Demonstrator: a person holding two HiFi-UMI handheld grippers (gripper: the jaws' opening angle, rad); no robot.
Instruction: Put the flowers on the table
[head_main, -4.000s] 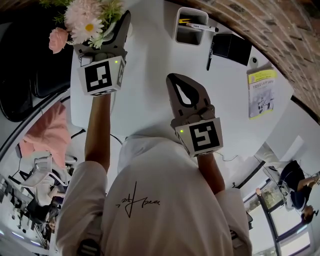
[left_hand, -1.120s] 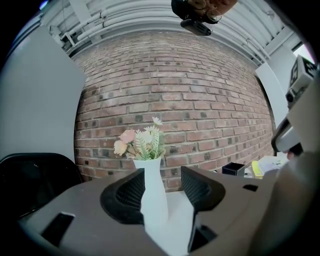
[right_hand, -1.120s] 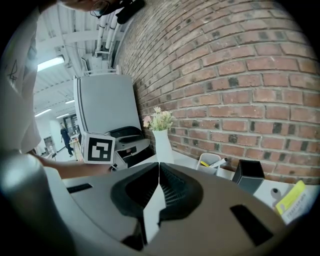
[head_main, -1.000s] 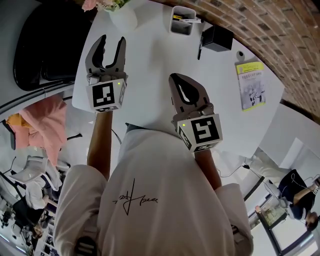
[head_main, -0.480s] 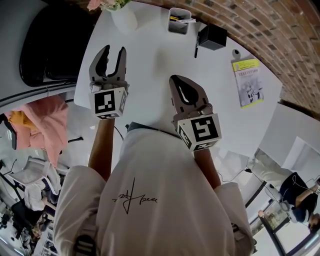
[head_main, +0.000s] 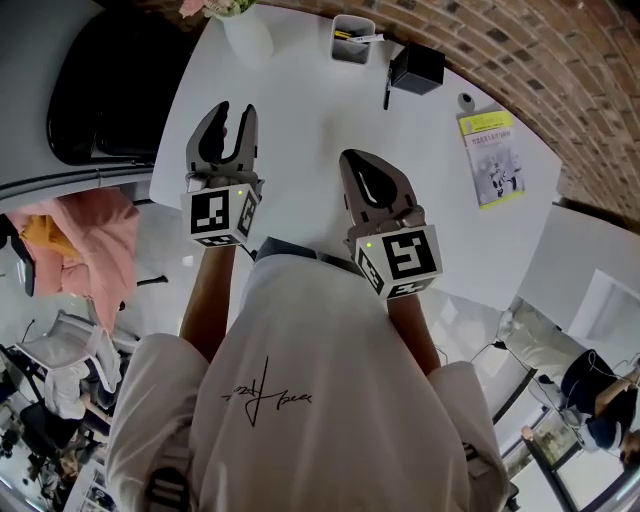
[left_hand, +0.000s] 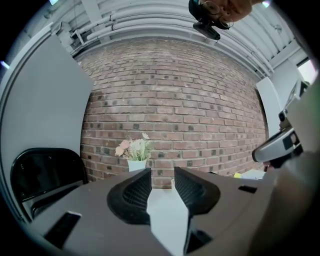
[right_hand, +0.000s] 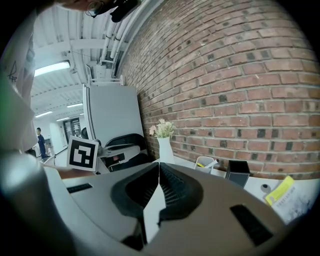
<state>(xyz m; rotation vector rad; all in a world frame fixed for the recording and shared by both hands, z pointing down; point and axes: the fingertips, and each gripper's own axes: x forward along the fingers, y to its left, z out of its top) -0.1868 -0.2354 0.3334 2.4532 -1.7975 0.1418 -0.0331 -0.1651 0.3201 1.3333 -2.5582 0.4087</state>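
The flowers (head_main: 222, 7), pink and white in a white vase (head_main: 248, 38), stand on the white table (head_main: 300, 110) at its far left corner. My left gripper (head_main: 236, 112) hovers over the table's near left part, well short of the vase. Its jaws have just been closing, with a gap still between them and nothing in it. In the left gripper view the flowers (left_hand: 133, 148) stand far off past the left gripper (left_hand: 162, 176). My right gripper (head_main: 352, 158) is shut and empty over the table's near edge. The right gripper view shows the vase (right_hand: 165, 150) beyond the right gripper (right_hand: 158, 169).
At the table's far side are a white pen holder (head_main: 352, 40), a black box (head_main: 417, 67), a pen (head_main: 387, 95) and a yellow-topped booklet (head_main: 488, 158). A black chair (head_main: 100, 90) stands left of the table. The brick wall (head_main: 540, 60) runs behind it.
Four seconds ago the left gripper held the flowers; they now stand alone on the table. Over the last second both grippers drew back from the vase and the left jaws narrowed.
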